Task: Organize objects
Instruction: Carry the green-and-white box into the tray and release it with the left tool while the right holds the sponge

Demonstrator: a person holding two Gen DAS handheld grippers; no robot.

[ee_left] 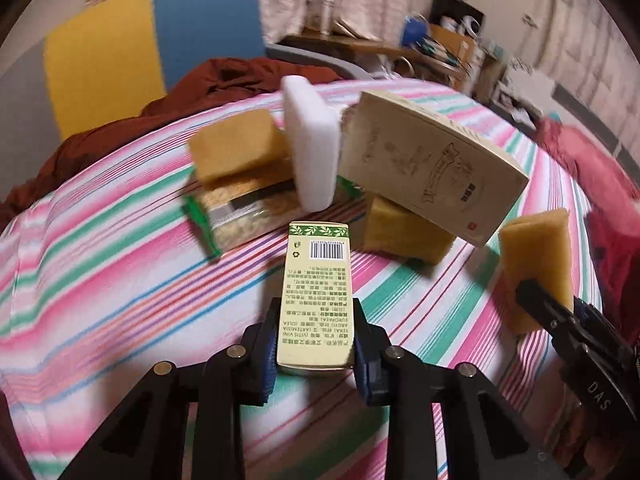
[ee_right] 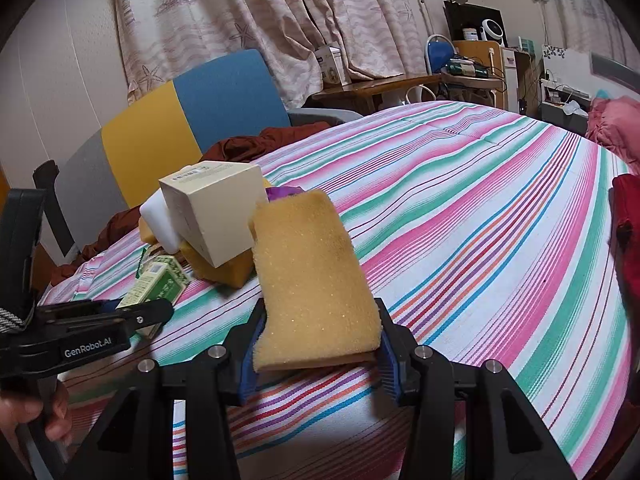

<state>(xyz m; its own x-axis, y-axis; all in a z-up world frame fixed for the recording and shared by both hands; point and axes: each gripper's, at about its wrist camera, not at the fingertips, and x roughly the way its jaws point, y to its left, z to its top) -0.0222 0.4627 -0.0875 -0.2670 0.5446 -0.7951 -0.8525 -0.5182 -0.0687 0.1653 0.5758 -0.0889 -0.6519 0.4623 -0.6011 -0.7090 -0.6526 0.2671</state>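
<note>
Striped bedding in pink, green and white is covering the bed, and all the things are lying on it. The left tongs are gripping a narrow cream and green carton printed with a barcode, the blue pads pressing on its two long sides near its close end; the carton is pointing away from the camera toward the pile. The right tongs are clamping a tan sponge by its lower edge, the sponge standing up between the pads and slightly squeezed there. In the left wrist view that same sponge is showing at the right, held off to the side of the pile by the dark right tongs.

The pile is sitting in the middle of the bed. A large cream box is leaning tilted on top of a yellow sponge. A white foam block is standing upright just beside the box, touching it. Another tan sponge is resting on a green-edged packet, left of the white block. In the right wrist view the cream box is hiding most of the pile, and the carton is showing beside the left tongs.

A person's hand is holding the left tool's handle. A dark red cloth is lying bunched at the far edge of the bed, in front of a blue and yellow chair.
</note>
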